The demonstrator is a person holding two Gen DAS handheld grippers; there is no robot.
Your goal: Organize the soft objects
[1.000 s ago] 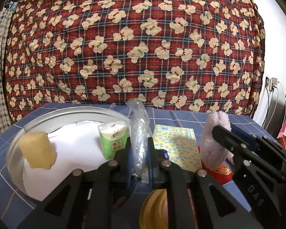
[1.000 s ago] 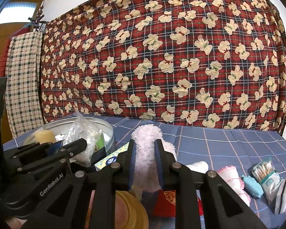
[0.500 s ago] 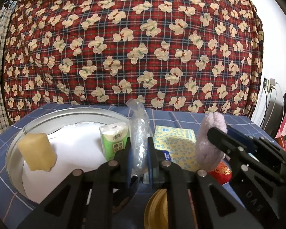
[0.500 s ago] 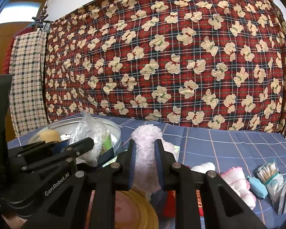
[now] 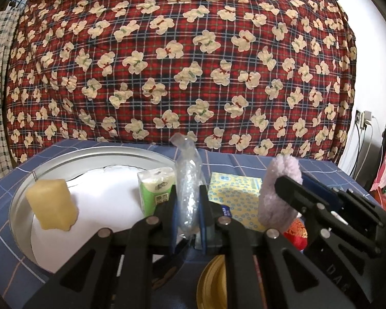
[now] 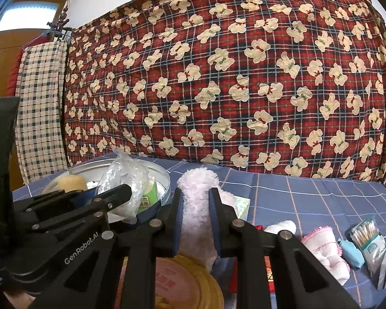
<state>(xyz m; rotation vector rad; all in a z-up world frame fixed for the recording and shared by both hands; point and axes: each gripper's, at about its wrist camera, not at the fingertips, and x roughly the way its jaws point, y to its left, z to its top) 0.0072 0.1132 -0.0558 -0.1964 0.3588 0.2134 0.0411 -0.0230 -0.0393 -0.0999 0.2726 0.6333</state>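
While both tools are hovering over the blue checked surface (image 6: 321, 195), the left hand-held gripper (image 5: 187, 206) is pinching a crumpled clear plastic bag (image 5: 186, 180) upright between its closed fingers, right at the near rim of a round metal tray (image 5: 20, 198). Inside that tray a yellow sponge (image 5: 51, 206) is sitting on the white lining at the left and a green tissue pack (image 5: 155, 189) is standing nearer the bag. The right hand-held gripper (image 6: 195, 216) is squeezing a fluffy pale pink plush piece (image 6: 196, 188), its fingers pressing into the pile on both sides, and the piece is standing up just right of the tray. A yellow dotted tissue packet (image 5: 234, 195) is lying on the surface between the two held things. Farther right, a pink-edged cloth (image 6: 321, 242), a teal pouch (image 6: 350, 252) and a pack of cotton swabs (image 6: 365, 234) are lying close together. A red plaid blanket with bears (image 6: 231, 77) is hanging behind everything.
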